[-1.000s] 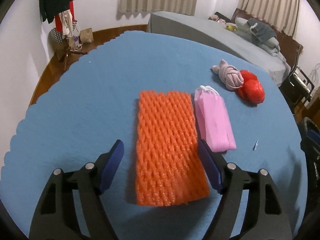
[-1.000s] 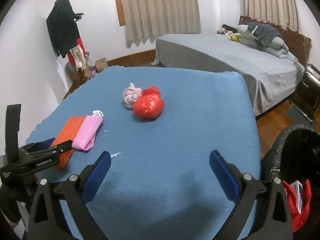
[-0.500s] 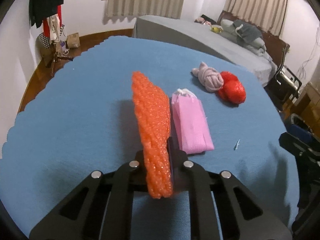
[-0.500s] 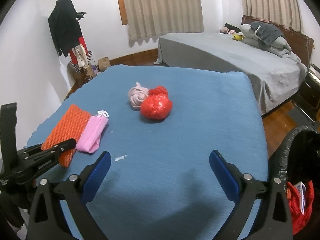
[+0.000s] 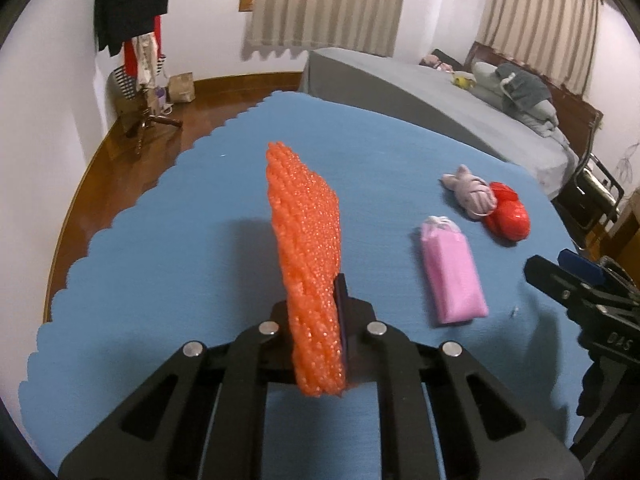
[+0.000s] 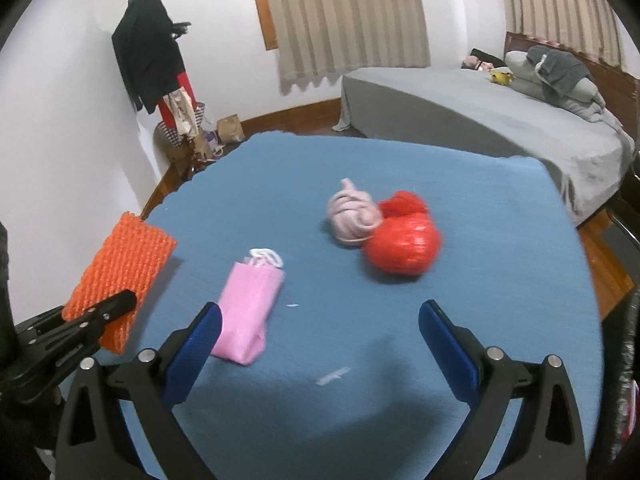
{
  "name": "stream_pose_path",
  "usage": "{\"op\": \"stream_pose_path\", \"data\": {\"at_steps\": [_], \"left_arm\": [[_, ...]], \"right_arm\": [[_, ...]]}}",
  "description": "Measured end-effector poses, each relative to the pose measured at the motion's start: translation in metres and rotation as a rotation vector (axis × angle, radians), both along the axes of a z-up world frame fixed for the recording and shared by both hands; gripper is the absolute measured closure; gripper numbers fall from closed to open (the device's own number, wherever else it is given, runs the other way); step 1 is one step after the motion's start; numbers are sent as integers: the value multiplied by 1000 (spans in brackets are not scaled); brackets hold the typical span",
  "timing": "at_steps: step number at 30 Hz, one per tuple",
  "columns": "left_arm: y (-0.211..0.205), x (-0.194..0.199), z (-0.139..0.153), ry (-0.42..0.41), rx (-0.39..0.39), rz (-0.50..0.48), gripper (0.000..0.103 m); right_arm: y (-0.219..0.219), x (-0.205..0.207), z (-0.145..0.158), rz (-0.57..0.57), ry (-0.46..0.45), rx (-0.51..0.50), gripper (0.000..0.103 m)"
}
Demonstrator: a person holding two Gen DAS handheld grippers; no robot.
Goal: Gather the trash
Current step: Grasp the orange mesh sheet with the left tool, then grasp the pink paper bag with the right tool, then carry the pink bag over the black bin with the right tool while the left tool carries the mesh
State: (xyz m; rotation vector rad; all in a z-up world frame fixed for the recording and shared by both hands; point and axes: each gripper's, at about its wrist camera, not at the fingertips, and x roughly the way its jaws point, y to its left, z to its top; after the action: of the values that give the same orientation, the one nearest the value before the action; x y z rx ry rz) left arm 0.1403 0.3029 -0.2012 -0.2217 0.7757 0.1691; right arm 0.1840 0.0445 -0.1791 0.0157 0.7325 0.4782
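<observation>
My view: white walls (image 6: pixel 60 120), beige curtains (image 6: pixel 348 16) far, wooden floor (image 5: pixel 120 148), coat stand (image 6: pixel 152 40) far left, grey bed (image 6: pixel 480 112) far right, blue-covered table (image 6: pixel 480 280) near.

On the table (image 6: pixel 500 240), the pouch (image 6: pixel 248 308) lies just ahead of the right gripper's (image 6: pixel 320 344) left finger, with 2 small scraps (image 6: pixel 332 376) near it, 1 between the fingers. Farther back sit the yarn bundle (image 6: pixel 354 216) and the crumpled bag (image 6: pixel 402 246), touching, the bundle to the left. The foam net (image 6: pixel 120 272) stands on edge above the table's left side, clamped in the left gripper (image 5: pixel 318 344), well left of the pouch; a bed (image 6: pixel 480 112) lies behind the table.
</observation>
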Motion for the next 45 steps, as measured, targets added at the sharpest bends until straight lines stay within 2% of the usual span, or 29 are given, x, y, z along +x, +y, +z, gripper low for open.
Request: {"op": "stream_pose_path", "data": {"at_steps": [3,8,12,15,16,21,29,45], "left_arm": [[9,-2,-2,4,-1,11,92],[18,-3,-4,7,-12,19,92],[19,-4,-4,5,-17,18,92],[19,-5,-3,2,-16,19,92],[18,-6,-3,0,-17,20,92],[16,-9,1,-6,-17,24,92],[1,-13,16,-29,-8,8,92],[-67,-15,67,-115,4,-89,92]], "right_arm": [[16,3,-6,9,18,-11,9],[34,7,-20,42,77,-30,27],[41,10,-30,65,130,-25,47],[46,7,-28,111,141,-16,73],[47,6,-28,125,147,-11,79],[41,0,-19,141,142,12,84],[14,-13,5,130,100,40,84],[-51,-39,65,62,-7,84,84]]}}
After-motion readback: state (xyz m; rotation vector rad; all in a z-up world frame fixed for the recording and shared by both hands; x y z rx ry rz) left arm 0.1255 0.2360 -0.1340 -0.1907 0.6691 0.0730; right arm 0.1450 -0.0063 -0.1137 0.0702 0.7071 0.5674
